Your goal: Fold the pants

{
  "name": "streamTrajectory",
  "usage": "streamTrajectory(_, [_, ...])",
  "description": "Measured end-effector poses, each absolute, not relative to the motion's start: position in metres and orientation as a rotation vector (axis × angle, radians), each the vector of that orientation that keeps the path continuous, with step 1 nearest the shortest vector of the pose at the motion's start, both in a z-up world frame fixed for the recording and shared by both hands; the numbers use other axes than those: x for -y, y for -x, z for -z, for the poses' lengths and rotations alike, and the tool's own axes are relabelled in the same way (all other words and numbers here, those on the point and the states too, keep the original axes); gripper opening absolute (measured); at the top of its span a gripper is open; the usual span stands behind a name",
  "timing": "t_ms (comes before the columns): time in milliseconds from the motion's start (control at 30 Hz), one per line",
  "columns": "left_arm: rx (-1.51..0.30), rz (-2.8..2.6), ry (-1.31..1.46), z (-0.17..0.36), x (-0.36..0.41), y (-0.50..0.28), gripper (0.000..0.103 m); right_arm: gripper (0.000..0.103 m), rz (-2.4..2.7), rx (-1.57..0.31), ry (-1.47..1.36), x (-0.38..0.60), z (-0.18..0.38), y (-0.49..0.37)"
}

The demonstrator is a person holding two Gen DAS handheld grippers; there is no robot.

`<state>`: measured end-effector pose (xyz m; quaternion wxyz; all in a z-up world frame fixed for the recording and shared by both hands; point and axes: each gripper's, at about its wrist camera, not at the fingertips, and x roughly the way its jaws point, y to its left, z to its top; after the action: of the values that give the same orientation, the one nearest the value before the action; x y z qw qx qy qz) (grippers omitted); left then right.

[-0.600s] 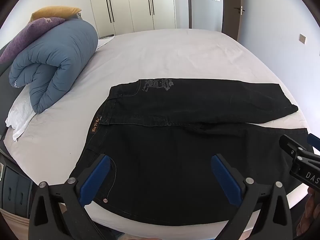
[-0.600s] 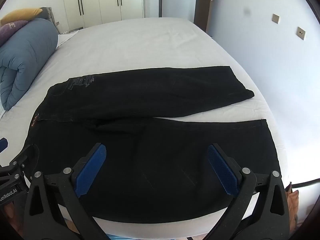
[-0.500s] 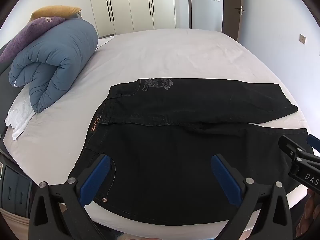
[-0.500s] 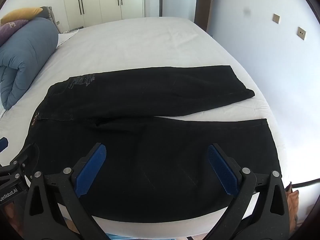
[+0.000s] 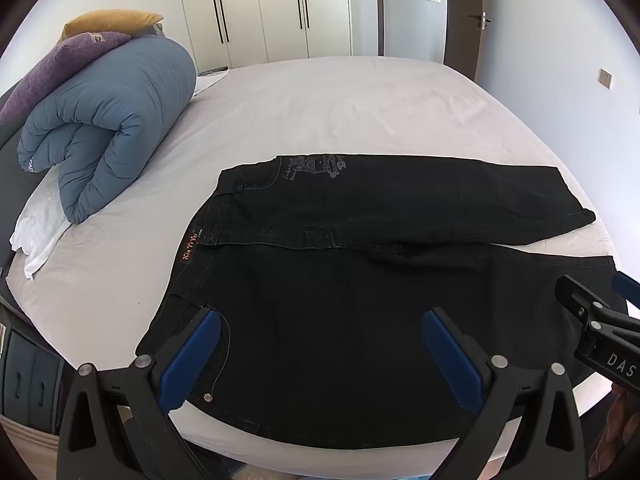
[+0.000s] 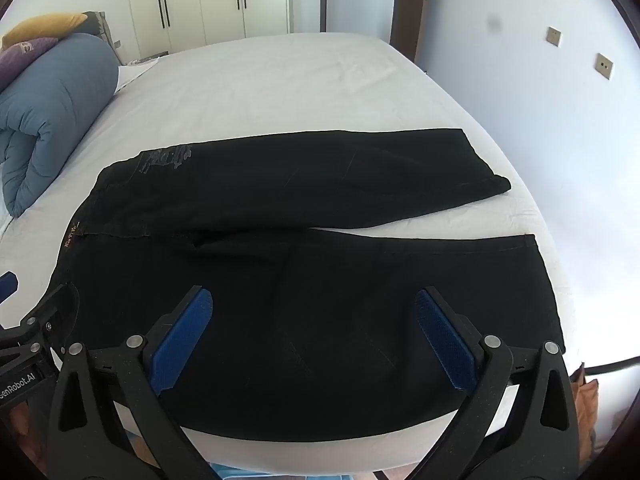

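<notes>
Black jeans (image 5: pixel 360 312) laid flat on bed (image 5: pixel 360 112), legs splayed, ready for lengthwise fold. Left gripper (image 5: pixel 320 354) and right gripper (image 6: pixel 314 338) held above near edge, jaws spread wide, nothing pinched.

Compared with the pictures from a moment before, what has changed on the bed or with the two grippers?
Nothing visibly changed: the black denim pants lie spread on the white bed, and the left gripper and right gripper hover open above them, holding nothing.
</notes>
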<state>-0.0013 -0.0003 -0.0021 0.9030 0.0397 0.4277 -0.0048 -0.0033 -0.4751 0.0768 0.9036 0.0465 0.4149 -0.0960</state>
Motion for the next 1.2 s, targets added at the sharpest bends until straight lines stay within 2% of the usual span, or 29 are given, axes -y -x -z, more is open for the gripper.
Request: streamTrajectory(1200, [-0.886,0.010,-0.078,0.0038,-0.0031,0.0055,0.103,0.103,0.189,-0.868,-0.086,0.4772,-0.0759,0.0043])
